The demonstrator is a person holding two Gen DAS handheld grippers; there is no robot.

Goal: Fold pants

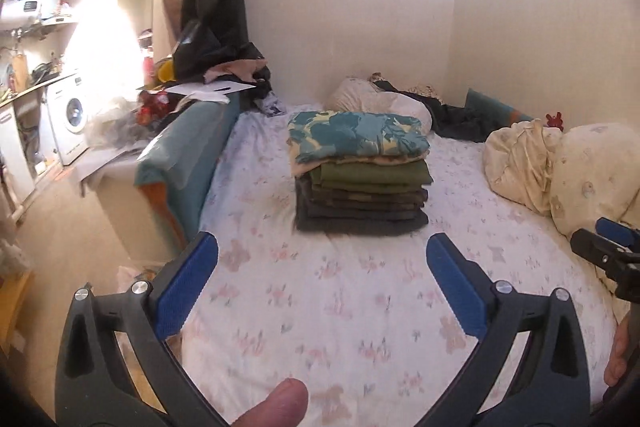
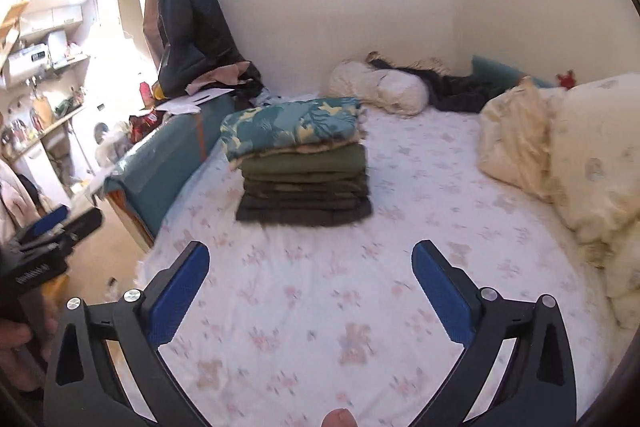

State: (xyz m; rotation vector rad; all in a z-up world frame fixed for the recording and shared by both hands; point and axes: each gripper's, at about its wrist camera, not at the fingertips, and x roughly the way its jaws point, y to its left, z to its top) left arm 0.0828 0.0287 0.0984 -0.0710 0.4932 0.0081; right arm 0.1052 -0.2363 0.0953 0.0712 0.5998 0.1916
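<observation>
A stack of folded pants [image 1: 362, 197] in dark grey, camouflage and green lies on the bed, topped by a folded teal floral cloth [image 1: 356, 137]. The stack also shows in the right wrist view [image 2: 304, 193]. My left gripper [image 1: 322, 253] is open and empty, held above the floral sheet [image 1: 320, 307] in front of the stack. My right gripper [image 2: 310, 259] is open and empty too, above the sheet to the right of the stack's front. Each gripper shows at the edge of the other's view.
Cream pillows and a crumpled cream duvet [image 1: 560, 171] lie at the bed's right side. A white bundle and dark clothes [image 1: 448, 111] lie at the far wall. A teal bed end [image 1: 184, 151] with clutter on it stands left, with a kitchen area and washing machine [image 1: 70, 117] beyond.
</observation>
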